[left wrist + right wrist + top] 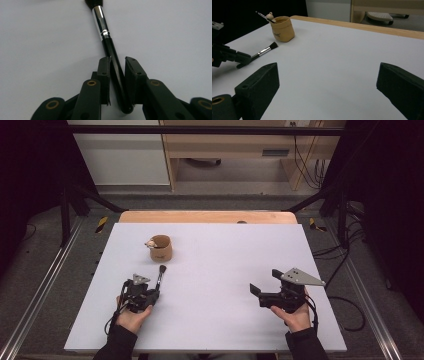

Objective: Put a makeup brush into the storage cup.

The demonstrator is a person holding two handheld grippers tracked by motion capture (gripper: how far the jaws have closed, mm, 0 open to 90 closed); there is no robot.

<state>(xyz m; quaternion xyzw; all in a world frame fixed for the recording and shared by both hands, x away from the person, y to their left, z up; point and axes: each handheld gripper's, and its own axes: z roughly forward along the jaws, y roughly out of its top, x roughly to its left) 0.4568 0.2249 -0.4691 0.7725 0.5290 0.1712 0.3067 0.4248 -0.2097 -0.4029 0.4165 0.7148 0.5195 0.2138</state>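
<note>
Left gripper view: left gripper [117, 60] fingers clamp a makeup brush [107, 42] handle, seemingly bound for the tan pouch [160, 248], needing a lift; right gripper [327, 82] fingers apart.

Black-handled brush [110, 50] between left gripper [117, 62] fingers [103, 70]

In the left gripper view, the bristle head of the makeup brush [105, 37] is cut off by the top edge. Whether the jaws of the left gripper [117, 62] press the handle cannot be told. The print on the tan pouch [283, 28] is too small to read, and its contents are hidden apart from a projecting thin stick [265, 17] and a small knob [270, 16].
</note>
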